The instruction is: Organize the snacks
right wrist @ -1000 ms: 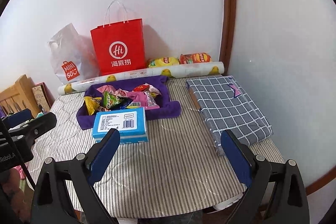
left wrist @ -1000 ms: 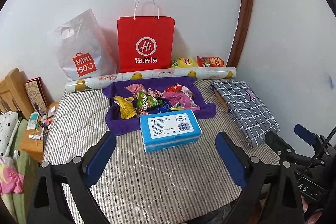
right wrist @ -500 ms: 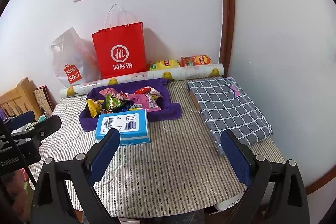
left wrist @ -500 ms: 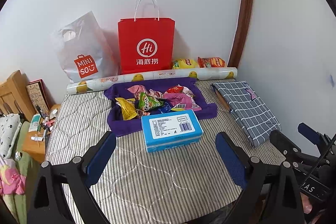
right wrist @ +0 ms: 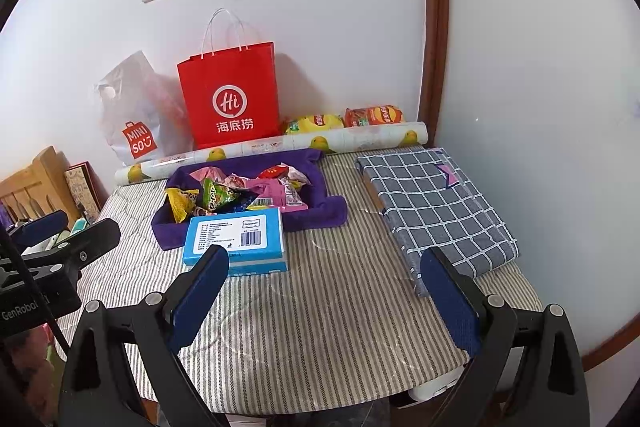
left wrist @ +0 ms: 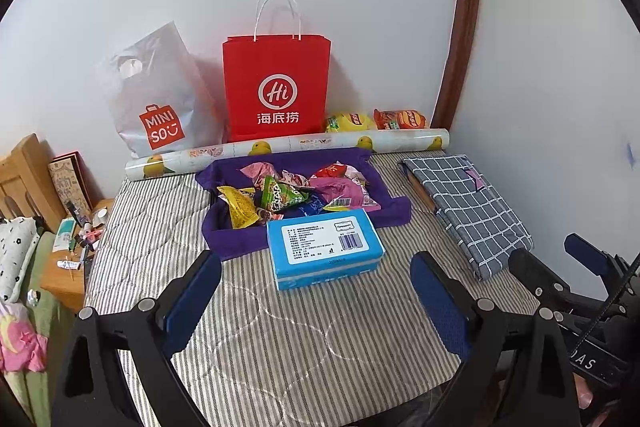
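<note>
Red paper bag [left wrist: 276,87] beside white Miniso bag [left wrist: 160,99] against wall

We see a striped quilted bed surface [left wrist: 168,227] bearing a purple cloth [left wrist: 224,239] heaped with snack packets [left wrist: 280,197], a blue box [left wrist: 324,247] touching its near edge, a checked bundle [left wrist: 472,203], and a printed roll [left wrist: 288,147].

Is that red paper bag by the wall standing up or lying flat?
Standing upright. The red paper bag sits on its base against the wall, white handles pointing up, logo reading level. Contents cannot be seen.
</note>
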Demonstrator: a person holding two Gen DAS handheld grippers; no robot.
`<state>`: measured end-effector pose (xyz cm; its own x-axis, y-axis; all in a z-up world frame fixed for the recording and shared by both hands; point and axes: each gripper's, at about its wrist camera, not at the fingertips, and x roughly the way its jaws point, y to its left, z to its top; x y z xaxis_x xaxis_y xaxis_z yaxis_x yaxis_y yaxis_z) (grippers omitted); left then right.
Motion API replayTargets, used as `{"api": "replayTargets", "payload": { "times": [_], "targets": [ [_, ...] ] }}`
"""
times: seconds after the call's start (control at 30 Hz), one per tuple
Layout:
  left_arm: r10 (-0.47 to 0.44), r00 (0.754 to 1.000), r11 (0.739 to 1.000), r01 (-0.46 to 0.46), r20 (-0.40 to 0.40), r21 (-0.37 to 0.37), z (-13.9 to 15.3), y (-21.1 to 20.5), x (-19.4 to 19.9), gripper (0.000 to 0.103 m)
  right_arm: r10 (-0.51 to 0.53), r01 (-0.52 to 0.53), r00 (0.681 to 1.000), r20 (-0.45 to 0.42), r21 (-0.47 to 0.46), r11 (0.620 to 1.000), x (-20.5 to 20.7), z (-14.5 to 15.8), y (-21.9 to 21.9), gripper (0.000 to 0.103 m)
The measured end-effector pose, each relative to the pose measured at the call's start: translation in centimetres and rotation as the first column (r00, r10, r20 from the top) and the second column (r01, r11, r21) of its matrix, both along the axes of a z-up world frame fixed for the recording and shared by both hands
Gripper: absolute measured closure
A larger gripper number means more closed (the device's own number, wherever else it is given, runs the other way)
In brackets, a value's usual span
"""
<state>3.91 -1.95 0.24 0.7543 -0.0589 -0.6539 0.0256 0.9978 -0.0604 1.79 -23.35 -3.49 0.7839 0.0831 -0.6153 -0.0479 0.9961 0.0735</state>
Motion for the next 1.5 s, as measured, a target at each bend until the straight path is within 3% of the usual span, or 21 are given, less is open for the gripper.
{"api": "replayTargets", "payload": {
  "times": [1.5],
  "targets": [
    [0.007,1.000,1.000,-0.007,0.003,-0.001,-0.11,0.29,-0.39,0.007,-0.002,0.002,1.000,0.014,-0.005,1.000,-0.64,0.47,-0.01,0.007]
  ]
}}
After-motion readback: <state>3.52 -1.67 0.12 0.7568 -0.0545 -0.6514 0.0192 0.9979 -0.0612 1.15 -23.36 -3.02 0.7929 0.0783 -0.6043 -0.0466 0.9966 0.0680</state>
